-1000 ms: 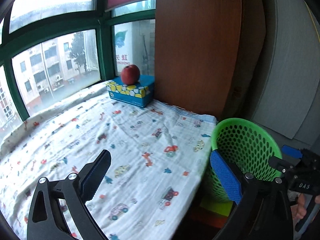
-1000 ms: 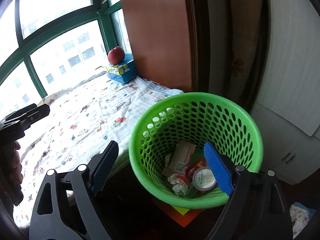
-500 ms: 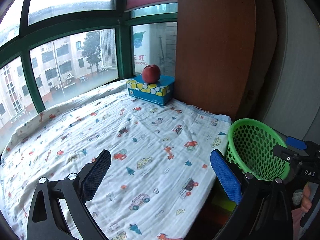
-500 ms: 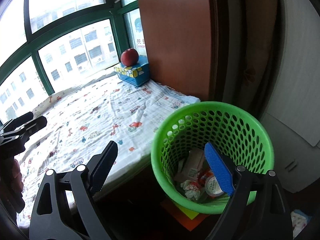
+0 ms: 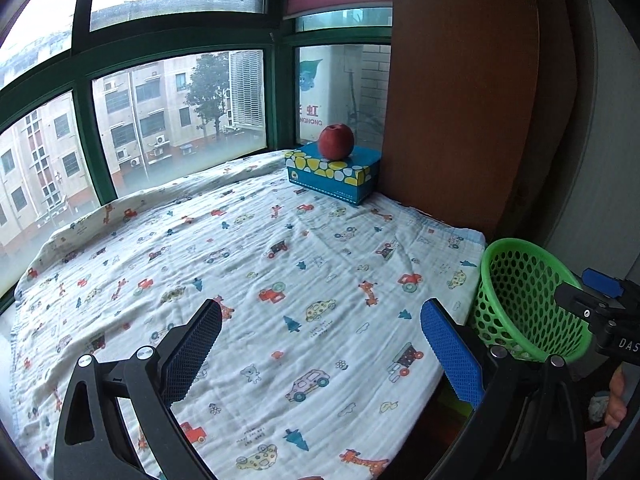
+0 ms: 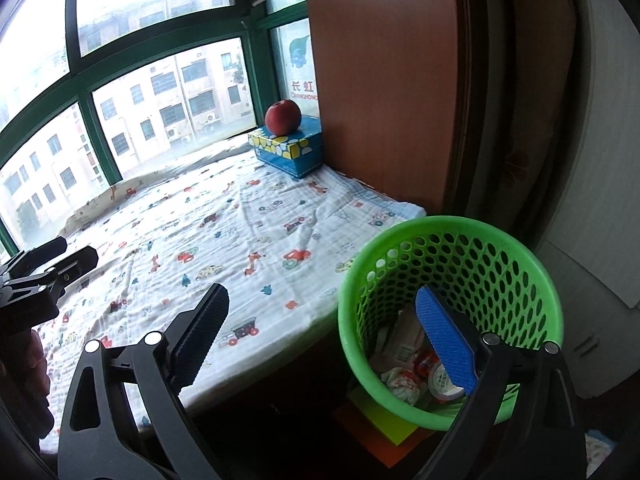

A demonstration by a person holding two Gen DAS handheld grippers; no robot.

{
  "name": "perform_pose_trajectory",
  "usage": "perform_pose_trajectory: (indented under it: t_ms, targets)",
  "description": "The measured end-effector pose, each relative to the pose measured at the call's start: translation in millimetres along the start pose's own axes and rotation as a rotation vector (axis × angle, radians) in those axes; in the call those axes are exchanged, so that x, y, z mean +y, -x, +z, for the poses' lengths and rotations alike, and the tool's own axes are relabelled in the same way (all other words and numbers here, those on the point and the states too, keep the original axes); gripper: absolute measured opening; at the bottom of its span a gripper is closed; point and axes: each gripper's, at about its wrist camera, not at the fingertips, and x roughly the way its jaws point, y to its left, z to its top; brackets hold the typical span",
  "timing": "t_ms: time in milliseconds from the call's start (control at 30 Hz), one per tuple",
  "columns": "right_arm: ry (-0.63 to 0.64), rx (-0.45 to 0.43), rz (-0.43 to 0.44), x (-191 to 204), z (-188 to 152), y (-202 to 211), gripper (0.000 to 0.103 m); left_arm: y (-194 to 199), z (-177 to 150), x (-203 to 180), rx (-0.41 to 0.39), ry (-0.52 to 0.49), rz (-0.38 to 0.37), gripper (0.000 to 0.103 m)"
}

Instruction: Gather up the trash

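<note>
A green perforated basket [image 6: 516, 280] stands on the floor beside the window seat, with crumpled paper, a carton and a small cup [image 6: 440, 382] lying in its bottom. My right gripper [image 6: 320, 320] hovers over the basket's near left rim; its jaws are opening and nothing is between them. In the left wrist view the basket [image 5: 520, 304] sits at the far right. My left gripper [image 5: 320, 344] stands open and empty above the patterned sheet [image 5: 280, 264], with the right gripper's tips [image 5: 600, 292] showing beyond the basket.
A red apple [image 5: 336, 141] rests on a blue tissue box [image 5: 332, 176] at the sheet's far corner, against a brown wooden panel [image 5: 460, 92]. Green-framed windows [image 5: 176, 44] run behind. Orange and yellow paper [image 6: 384, 428] lies under the basket. A white cabinet [image 6: 600, 240] stands right.
Both views have swung left, so the basket has slid rightward in each frame and more of the sheet shows. The right gripper's jaws stand slightly wider.
</note>
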Motion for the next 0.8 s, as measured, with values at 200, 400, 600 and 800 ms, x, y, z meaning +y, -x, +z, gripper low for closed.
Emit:
perform_pose_trajectory:
  t_ms: [200,400,600,800]
  targets:
    - [0.005,-0.003,0.004,5,-1,1,0.094,1,-2,4,0.003,0.013,0.028,0.096]
    - [0.004,-0.003,0.008,7,-1,2,0.094,3,-3,3,-0.001,0.007,0.062,0.096]
    - [0.009,-0.005,0.016,11,-2,1,0.094,4,-3,3,0.003,0.012,0.071,0.096]
    - [0.016,0.000,0.026,16,-3,-2,0.094,4,-5,5,0.008,0.020,0.085,0.096]
